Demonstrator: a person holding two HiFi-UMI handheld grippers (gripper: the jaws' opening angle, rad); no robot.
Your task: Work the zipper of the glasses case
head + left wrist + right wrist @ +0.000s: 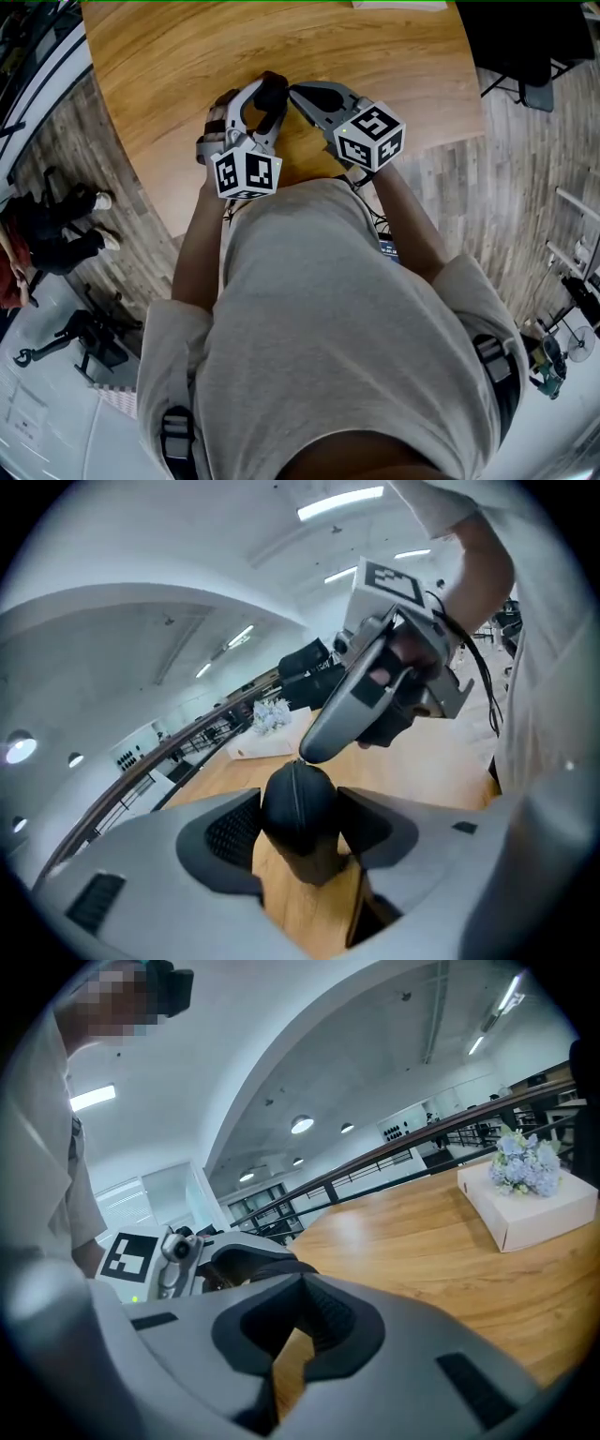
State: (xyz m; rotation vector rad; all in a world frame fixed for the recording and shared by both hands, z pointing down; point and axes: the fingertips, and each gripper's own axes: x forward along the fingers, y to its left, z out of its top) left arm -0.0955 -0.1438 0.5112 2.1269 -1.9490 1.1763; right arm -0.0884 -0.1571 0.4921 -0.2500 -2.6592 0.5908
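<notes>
Left gripper [300, 829] clamps the black case [298, 808] over the table [187, 66]; right gripper [317, 745], pinched shut, angles down, tip on the zipper [299, 782].

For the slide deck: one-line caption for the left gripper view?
Left gripper holds the black glasses case end-on above the wooden table; the tip of the shut right gripper meets its zipper.

1. One black glasses case [273, 93].
2. Two grippers: the left gripper [300, 817] and the right gripper [300, 1288].
3. One wooden counter [187, 56].
4. One white box [539, 1215].
5. One bunch of flowers [525, 1162] on that box.
</notes>
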